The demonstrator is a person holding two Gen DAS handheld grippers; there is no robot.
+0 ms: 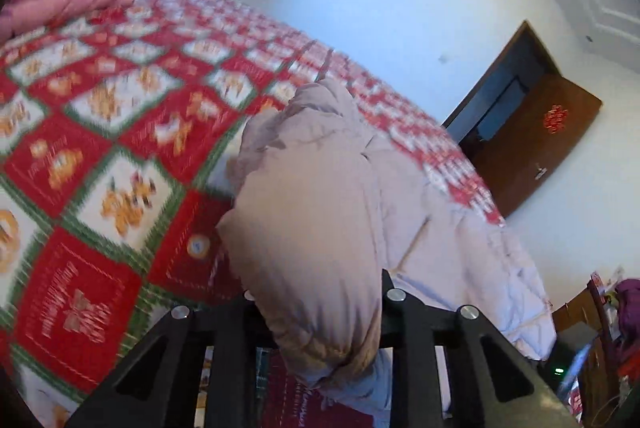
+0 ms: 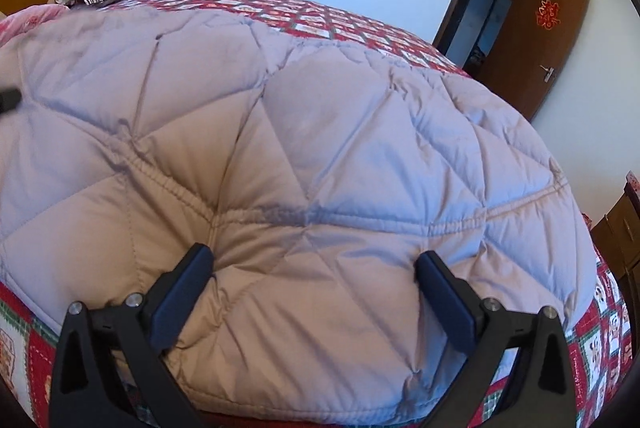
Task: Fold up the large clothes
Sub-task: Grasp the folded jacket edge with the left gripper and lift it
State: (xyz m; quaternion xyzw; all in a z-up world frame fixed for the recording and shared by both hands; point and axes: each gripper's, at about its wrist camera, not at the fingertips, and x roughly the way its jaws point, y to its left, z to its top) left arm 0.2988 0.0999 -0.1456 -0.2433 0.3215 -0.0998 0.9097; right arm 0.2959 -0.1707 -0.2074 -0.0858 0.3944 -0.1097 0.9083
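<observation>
Puffy quilted coat (image 2: 304,155) lying on bed (image 2: 360,19), soft, light, slippery. Left hand-held gripper (image 1: 320,308) pinching bunched sleeve/edge; right hand-held gripper (image 2: 316,276) spread over near hem. Grabbing at seams/hem, not mid-panel.

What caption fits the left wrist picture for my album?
The left gripper pinches a fold of the puffy jacket above the red patterned bedspread.

No text can be read; the red ornament (image 2: 548,15) on the door (image 2: 532,39) stays illegible.
</observation>
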